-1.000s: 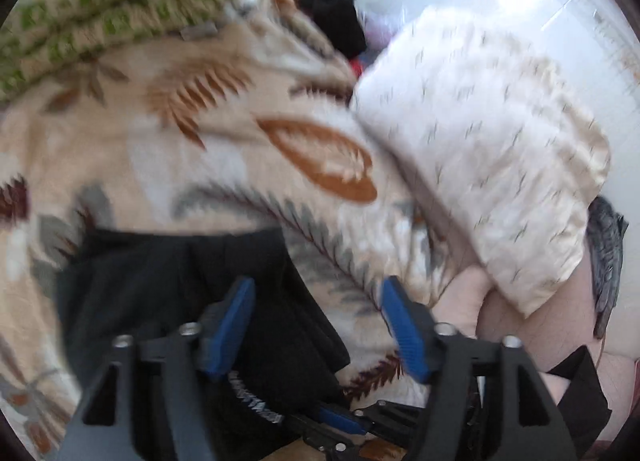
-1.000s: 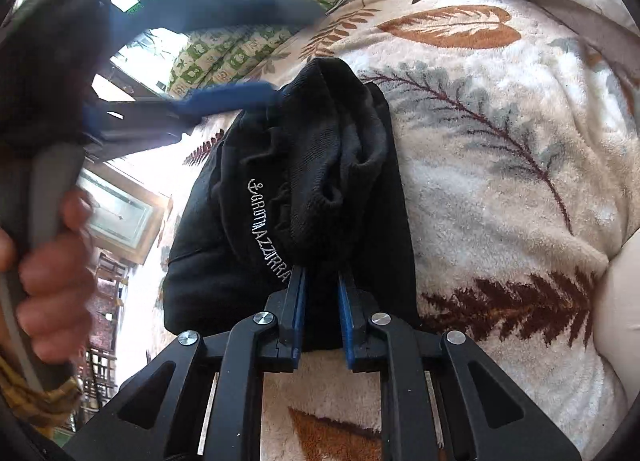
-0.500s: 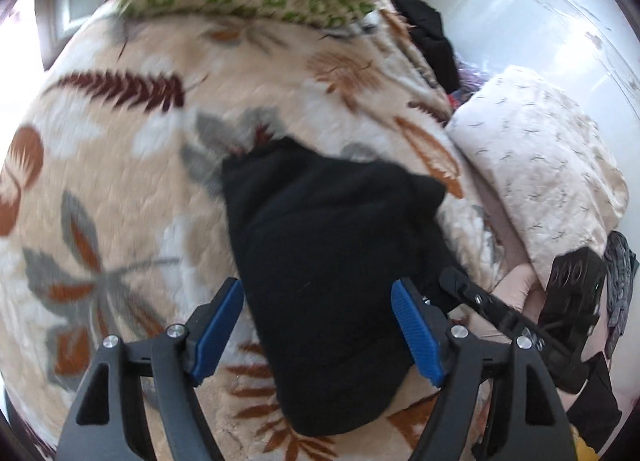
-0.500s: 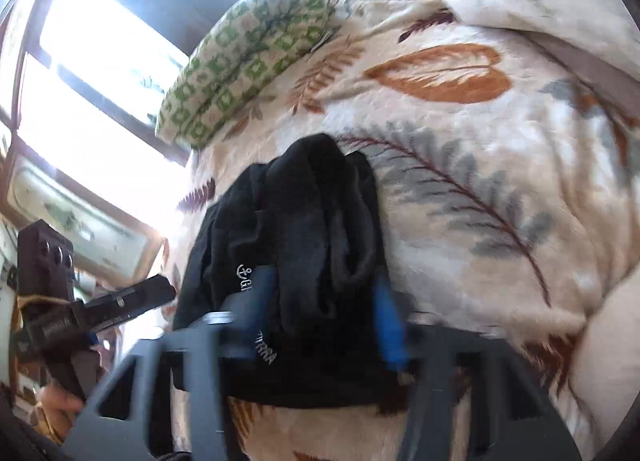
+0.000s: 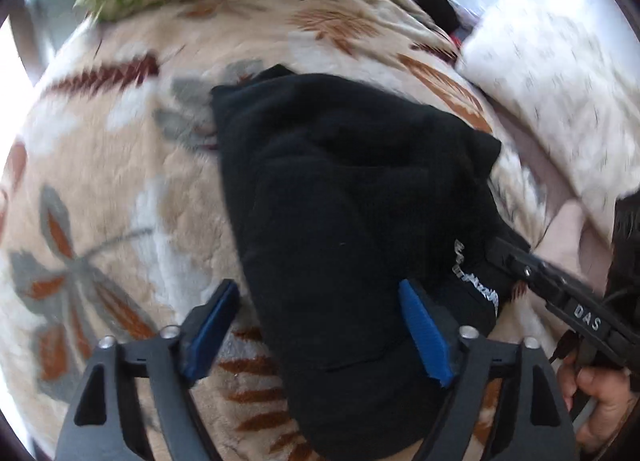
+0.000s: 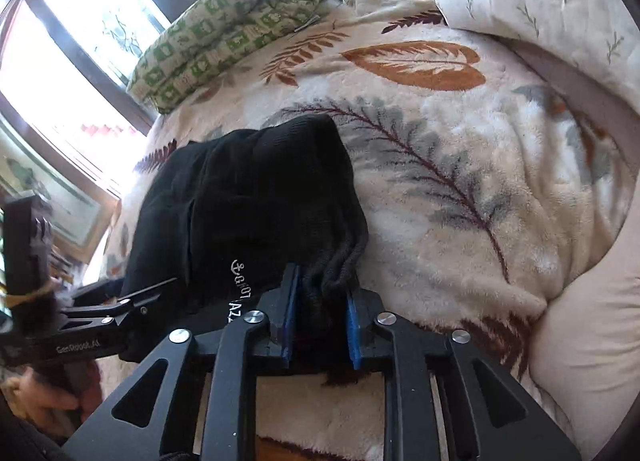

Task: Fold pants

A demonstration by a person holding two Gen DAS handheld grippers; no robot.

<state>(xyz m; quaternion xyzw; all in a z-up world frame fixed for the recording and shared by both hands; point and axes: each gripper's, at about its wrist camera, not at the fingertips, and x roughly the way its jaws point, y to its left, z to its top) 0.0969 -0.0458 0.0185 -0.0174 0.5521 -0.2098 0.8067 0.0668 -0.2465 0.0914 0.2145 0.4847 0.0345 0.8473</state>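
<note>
Item: black knit pants (image 6: 256, 213), folded into a bundle, lay on the leaf-patterned plush blanket (image 6: 460, 189); right gripper (image 6: 320, 325) closing, clamped on their near edge; left gripper (image 5: 320, 333) opening, straddling them unpressed; risk: pulling might unravel the fold.

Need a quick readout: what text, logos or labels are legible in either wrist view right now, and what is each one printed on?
"DAS": white letters on the arm of the right gripper, left wrist view.
"GenRobot.AI": white letters on the arm of the left gripper, right wrist view.
White embroidered anchor sign and lettering on the black pants: partly hidden by the gripper; only about "GROT...AZ" shows, not fully readable. In the left wrist view it is blurred.
</note>
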